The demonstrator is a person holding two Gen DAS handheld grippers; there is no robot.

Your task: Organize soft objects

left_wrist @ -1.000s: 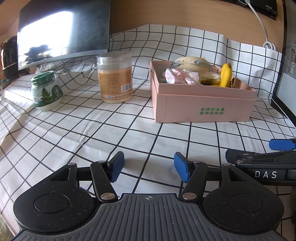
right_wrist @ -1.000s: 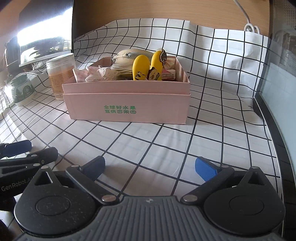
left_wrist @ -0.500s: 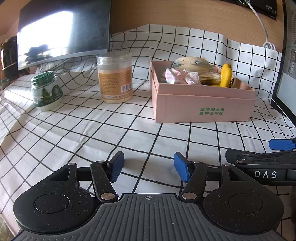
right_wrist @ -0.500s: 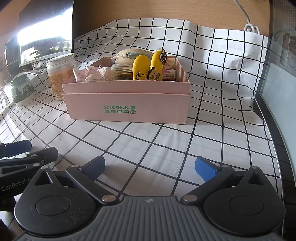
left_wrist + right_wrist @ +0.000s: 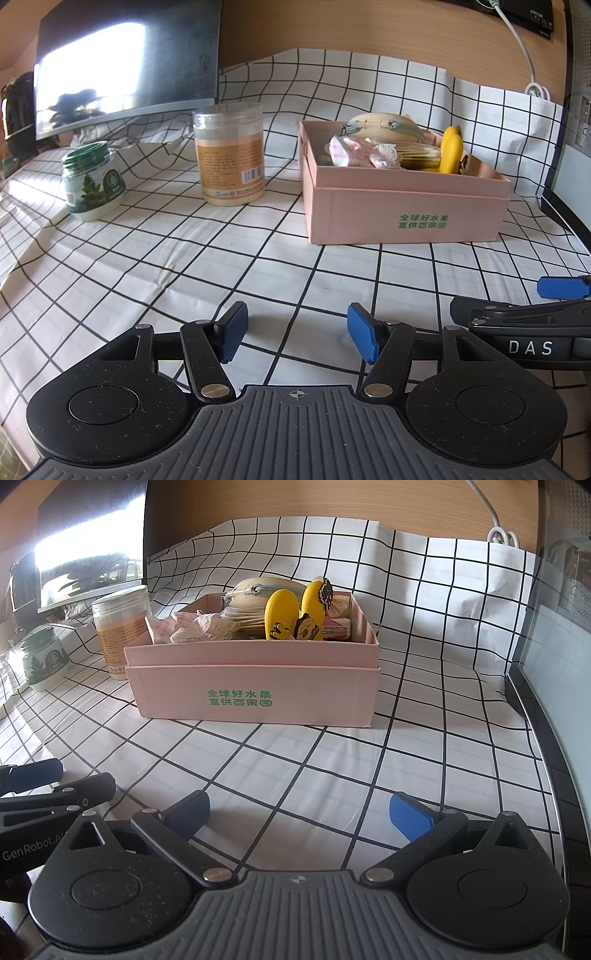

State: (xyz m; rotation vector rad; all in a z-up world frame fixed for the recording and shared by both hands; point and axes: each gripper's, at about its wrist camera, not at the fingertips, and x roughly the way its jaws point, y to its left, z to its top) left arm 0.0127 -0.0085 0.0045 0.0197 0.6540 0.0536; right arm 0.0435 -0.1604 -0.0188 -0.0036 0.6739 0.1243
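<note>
Pink box near cloth's back edge

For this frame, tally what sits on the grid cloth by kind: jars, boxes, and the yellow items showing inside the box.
Jars: 2, the green-lidded jar and the taller clear jar.
Boxes: 1, the pink box.
Yellow items in the box: 2, the yellow pieces and, standing side by side.
Total: 5

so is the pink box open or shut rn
Open. The pink box has no lid on top, and the yellow soft toys and a beige pouch stick up above its rim.
</note>
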